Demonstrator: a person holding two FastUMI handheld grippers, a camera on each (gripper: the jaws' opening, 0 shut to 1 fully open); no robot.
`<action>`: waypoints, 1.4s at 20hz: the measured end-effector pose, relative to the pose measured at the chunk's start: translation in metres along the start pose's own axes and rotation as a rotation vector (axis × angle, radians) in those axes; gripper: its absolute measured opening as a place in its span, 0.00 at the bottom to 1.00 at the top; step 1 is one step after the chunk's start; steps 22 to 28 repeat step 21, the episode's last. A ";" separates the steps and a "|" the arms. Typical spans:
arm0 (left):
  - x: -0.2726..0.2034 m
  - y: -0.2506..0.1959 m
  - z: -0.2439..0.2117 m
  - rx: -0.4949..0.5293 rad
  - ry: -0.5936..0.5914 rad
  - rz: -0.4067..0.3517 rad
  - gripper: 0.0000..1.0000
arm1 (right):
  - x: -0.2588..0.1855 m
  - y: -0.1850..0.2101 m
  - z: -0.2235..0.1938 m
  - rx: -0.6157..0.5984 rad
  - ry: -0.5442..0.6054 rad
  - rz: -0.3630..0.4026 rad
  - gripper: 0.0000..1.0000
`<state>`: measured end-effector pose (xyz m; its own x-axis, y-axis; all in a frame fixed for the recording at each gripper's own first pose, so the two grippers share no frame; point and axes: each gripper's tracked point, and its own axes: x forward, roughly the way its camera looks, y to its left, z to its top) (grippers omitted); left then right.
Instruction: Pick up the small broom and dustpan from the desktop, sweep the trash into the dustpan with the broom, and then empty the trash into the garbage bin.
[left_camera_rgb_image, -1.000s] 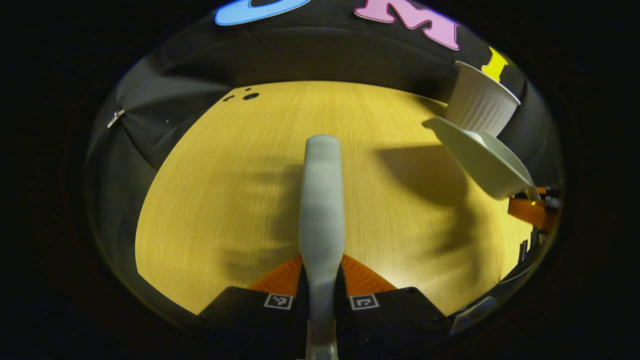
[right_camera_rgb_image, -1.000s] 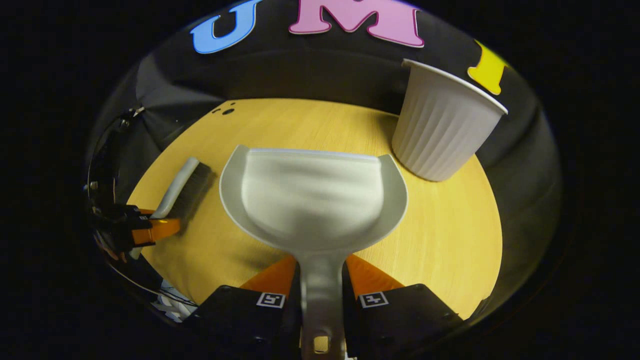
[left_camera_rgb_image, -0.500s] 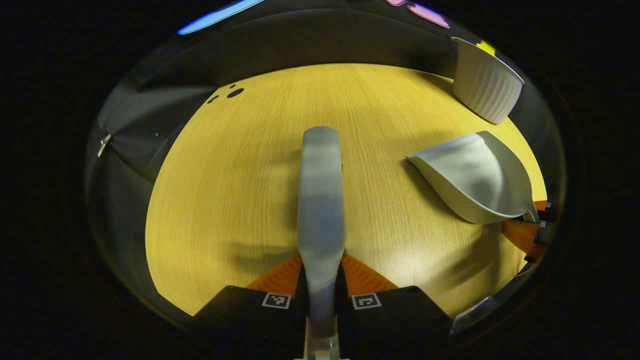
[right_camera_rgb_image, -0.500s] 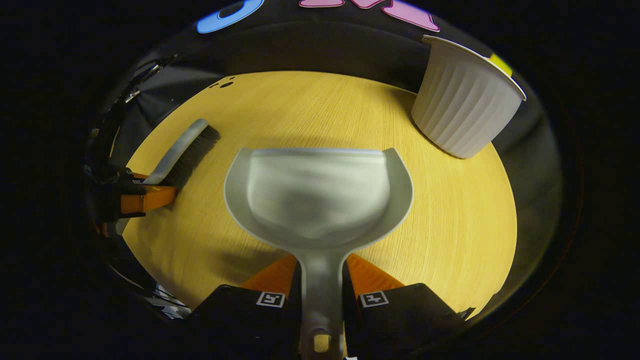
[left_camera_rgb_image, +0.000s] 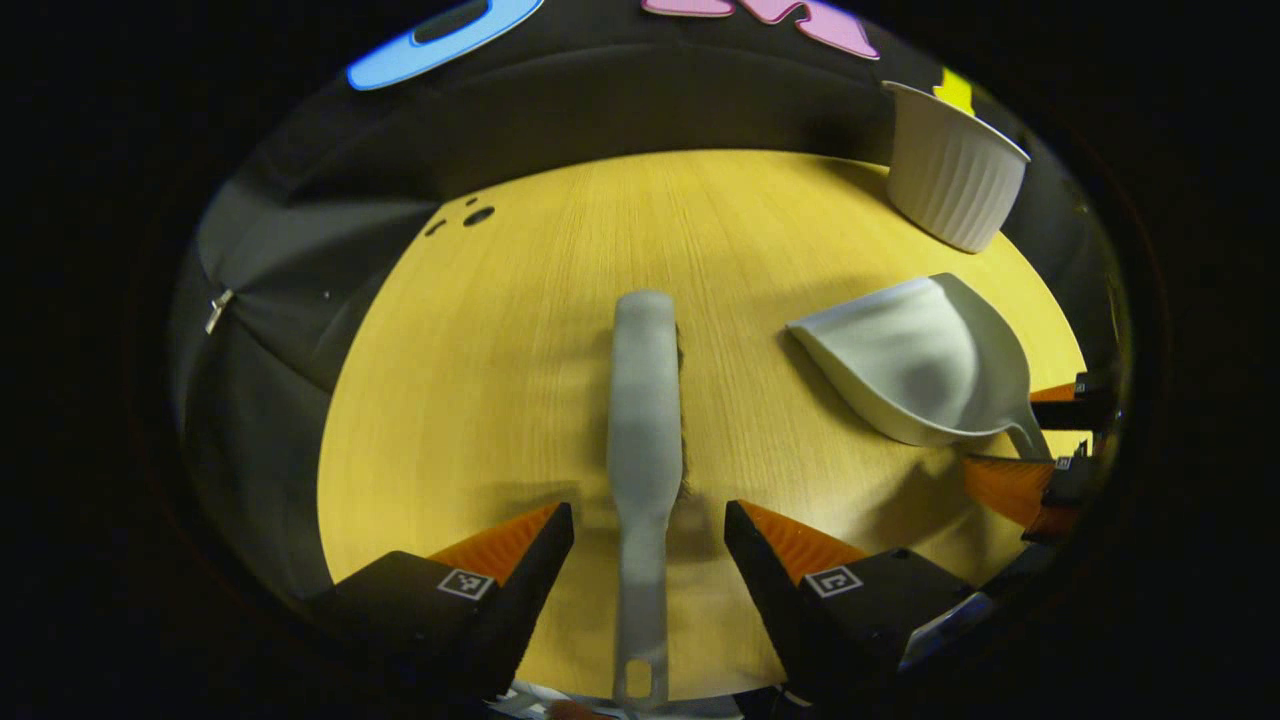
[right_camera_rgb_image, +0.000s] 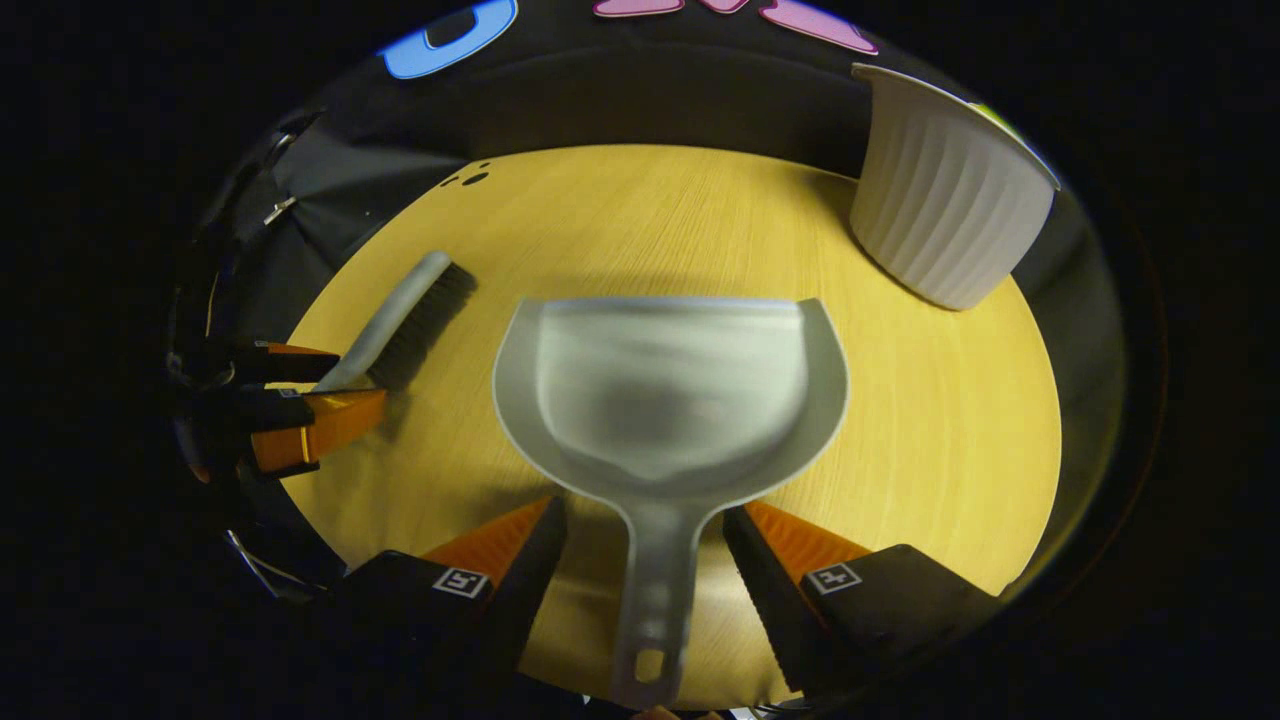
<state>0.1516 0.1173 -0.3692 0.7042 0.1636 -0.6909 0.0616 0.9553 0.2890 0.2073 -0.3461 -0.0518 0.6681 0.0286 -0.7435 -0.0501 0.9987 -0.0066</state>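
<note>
Now both tools stand wide open with nothing in their grip. In the left gripper view the left tool (left_camera_rgb_image: 648, 530) has its fingers spread to either side of the small broom (left_camera_rgb_image: 645, 420), which lies flat on the worktop (left_camera_rgb_image: 480, 380) with its handle running between them. In the right gripper view the right tool (right_camera_rgb_image: 645, 535) is parted the same way around the handle of the dustpan (right_camera_rgb_image: 670, 390), which also rests on the wood. No trash shows on the worktop or in the pan, so the sweeping and emptying look finished — the step in hand reads as setting the things down. To do it well, each tool should draw straight back along the handle, fingers kept apart, so neither handle is nudged.

The right gripper view shows the broom's dark bristles (right_camera_rgb_image: 425, 325) and the garbage bin (right_camera_rgb_image: 950, 190) large and close. The left gripper view sees the broom from its back and the dustpan from its side — with the bin farther off.
</note>
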 end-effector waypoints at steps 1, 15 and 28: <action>-0.014 0.003 0.009 0.002 -0.040 0.019 0.97 | -0.012 -0.005 0.007 -0.008 -0.025 -0.012 0.99; -0.280 -0.016 0.054 -0.227 -0.732 0.087 0.96 | -0.240 -0.010 0.151 -0.029 -0.867 -0.148 0.98; -0.325 -0.048 0.007 -0.191 -0.830 0.042 0.97 | -0.265 -0.004 0.087 0.016 -0.824 -0.143 0.98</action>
